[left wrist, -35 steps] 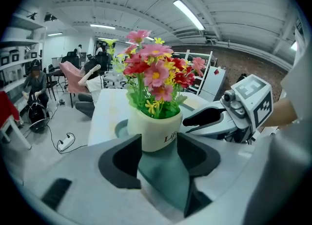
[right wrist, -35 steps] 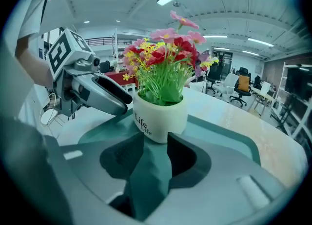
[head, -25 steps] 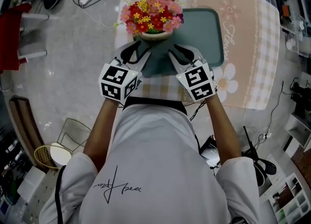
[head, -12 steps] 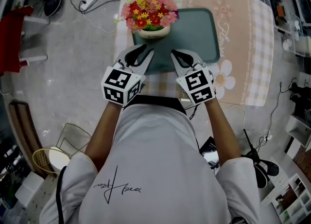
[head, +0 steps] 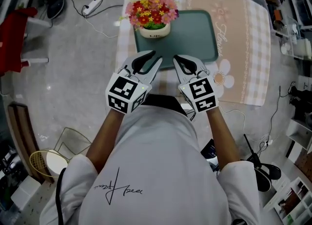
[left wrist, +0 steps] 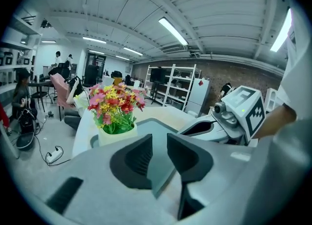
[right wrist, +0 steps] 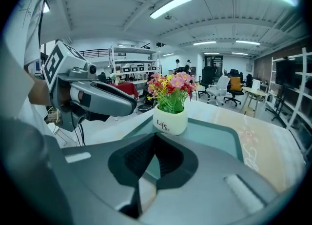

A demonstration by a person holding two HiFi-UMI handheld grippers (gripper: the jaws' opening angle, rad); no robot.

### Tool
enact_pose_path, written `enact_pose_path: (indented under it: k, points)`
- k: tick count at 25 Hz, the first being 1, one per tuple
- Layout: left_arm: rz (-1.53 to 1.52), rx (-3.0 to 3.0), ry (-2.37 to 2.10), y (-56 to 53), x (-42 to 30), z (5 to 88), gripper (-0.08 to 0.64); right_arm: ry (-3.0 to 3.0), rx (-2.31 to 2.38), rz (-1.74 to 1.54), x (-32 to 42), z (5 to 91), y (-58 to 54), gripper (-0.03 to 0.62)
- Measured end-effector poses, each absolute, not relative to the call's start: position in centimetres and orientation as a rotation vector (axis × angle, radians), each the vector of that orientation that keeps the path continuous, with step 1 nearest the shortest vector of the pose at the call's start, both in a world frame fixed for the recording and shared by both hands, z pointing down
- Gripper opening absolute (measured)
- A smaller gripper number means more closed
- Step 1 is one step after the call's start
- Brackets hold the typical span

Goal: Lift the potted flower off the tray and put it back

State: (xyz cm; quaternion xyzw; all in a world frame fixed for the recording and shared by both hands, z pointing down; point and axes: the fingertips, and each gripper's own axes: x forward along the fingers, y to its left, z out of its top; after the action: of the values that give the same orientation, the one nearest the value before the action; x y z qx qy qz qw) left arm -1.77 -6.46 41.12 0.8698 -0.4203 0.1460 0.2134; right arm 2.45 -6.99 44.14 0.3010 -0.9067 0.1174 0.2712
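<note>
A white pot of red, pink and yellow flowers (head: 155, 30) stands upright on the left end of the teal tray (head: 195, 36). Both grippers hover short of the tray's near edge, apart from the pot. My left gripper (head: 155, 56) has just been closing; a narrow gap remains and nothing is between its pads. My right gripper (head: 176, 59) is shut and empty. The left gripper view has the pot (left wrist: 116, 133) ahead, left of the jaws (left wrist: 159, 142), and the right gripper (left wrist: 195, 127) alongside. In the right gripper view the pot (right wrist: 169, 120) stands straight beyond the closed jaws (right wrist: 155, 140).
The tray lies on a table with a peach checked cloth (head: 243, 33). A power strip and cable (head: 92, 4) lie on the floor to the left, near a red chair (head: 12, 38). A wire basket (head: 73, 138) stands by the person's left side.
Both grippers have drawn back from the pot toward the person and risen. Their jaws have narrowed. The pot stays on the tray.
</note>
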Motion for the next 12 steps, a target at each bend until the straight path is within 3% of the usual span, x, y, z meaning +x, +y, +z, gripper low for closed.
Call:
enact_pose_path:
  k: [12]
  points:
    - [0.332,2.442,-1.168,-2.6,-0.5,38.5,0.057,-2.494,0.869,0.244,3.9,39.1,-3.7,0.006]
